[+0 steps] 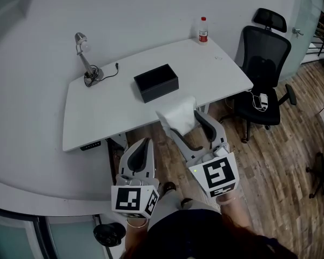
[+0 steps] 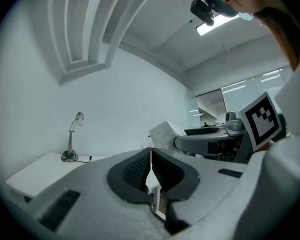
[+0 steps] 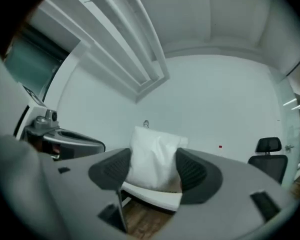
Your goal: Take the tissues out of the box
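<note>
A black open-topped box (image 1: pixel 156 82) stands in the middle of the white desk (image 1: pixel 102 115). My right gripper (image 1: pixel 182 121) is shut on a white pack of tissues (image 1: pixel 178 114), held over the desk's front edge, in front of the box and apart from it. In the right gripper view the tissue pack (image 3: pixel 154 156) fills the gap of the right gripper (image 3: pixel 152 168) and touches both pads. My left gripper (image 1: pixel 144 144) is shut and empty, lower and to the left, off the desk. The left gripper (image 2: pixel 150 160) has its pads together in its own view, where the tissue pack (image 2: pixel 165 132) shows beyond.
A desk lamp (image 1: pixel 85 58) with a cable stands at the desk's back left. A bottle with a red cap (image 1: pixel 203 30) is at the back right corner. A black office chair (image 1: pixel 264 63) is right of the desk on the wooden floor (image 1: pixel 291 161).
</note>
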Tool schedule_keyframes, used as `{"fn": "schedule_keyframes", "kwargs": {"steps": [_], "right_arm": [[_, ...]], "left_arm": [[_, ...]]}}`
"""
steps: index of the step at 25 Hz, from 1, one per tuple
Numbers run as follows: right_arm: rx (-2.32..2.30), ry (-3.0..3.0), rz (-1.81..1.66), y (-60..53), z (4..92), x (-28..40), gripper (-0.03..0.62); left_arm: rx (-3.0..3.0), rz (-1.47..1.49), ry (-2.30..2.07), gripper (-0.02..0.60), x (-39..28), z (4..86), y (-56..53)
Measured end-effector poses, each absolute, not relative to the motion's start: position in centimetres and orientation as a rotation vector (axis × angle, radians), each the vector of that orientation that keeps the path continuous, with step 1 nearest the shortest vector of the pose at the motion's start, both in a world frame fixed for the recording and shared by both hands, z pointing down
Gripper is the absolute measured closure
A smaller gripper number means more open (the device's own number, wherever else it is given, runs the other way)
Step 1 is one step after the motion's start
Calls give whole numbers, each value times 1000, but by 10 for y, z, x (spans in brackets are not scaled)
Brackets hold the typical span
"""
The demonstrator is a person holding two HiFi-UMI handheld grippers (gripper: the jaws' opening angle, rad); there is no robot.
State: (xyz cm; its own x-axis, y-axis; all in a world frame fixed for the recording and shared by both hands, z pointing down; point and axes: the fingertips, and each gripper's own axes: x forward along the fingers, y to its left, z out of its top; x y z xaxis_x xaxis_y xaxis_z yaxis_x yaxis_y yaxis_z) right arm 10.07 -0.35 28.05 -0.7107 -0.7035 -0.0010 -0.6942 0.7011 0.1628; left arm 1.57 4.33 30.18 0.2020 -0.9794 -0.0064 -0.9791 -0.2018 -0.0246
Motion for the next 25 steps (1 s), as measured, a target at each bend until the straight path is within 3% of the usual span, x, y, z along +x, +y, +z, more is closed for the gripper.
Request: {"fn": "schedule_keyframes", "kwargs": {"steps": [25], "right_arm": [[1167, -2861, -239, 41, 285, 123, 295]], "left_arm": [[-2391, -22, 1980, 554, 34, 303, 87]]}}
